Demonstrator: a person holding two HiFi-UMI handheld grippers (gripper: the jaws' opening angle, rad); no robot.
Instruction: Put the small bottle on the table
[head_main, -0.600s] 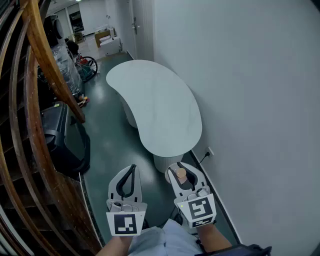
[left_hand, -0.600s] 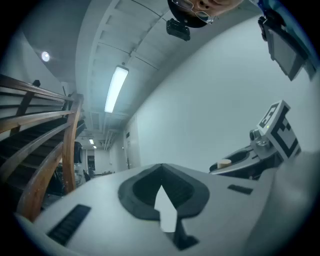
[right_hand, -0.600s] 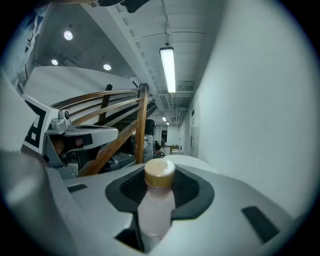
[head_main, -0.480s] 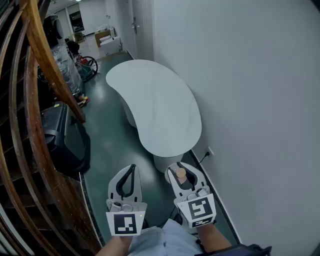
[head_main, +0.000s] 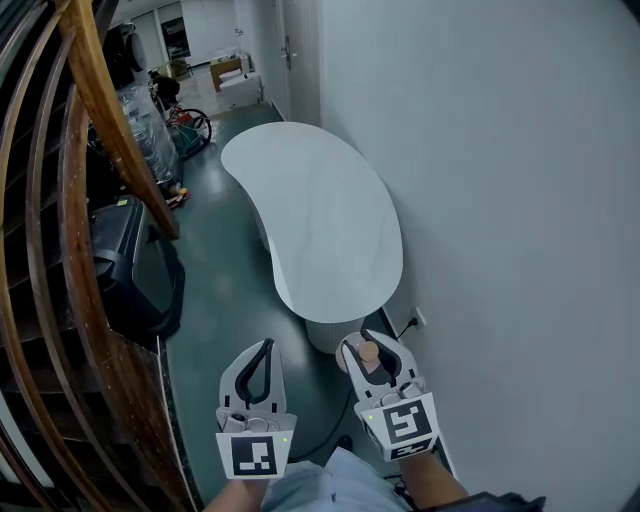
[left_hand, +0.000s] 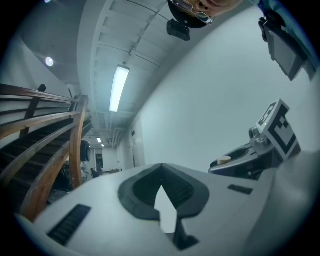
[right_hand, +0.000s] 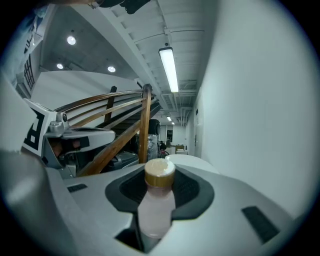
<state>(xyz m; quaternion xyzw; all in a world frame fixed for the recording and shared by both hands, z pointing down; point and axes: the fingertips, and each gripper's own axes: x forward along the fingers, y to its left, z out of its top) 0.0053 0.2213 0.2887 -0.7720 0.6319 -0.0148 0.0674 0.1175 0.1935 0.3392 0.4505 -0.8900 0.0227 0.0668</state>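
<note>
Carry stage — right claw (head_main: 366, 342) clamps the bottle (right_hand: 156, 205); left claw (head_main: 262, 350) closed, empty. Table (head_main: 320, 220) lies ahead, apart — approach and set-down apparently remain.

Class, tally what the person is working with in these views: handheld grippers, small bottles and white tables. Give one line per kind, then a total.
Handheld grippers: 2 (left gripper, right gripper)
Small bottles: 1 (small bottle, clamped in the right gripper)
White tables: 1 (table)
Total: 4
</note>
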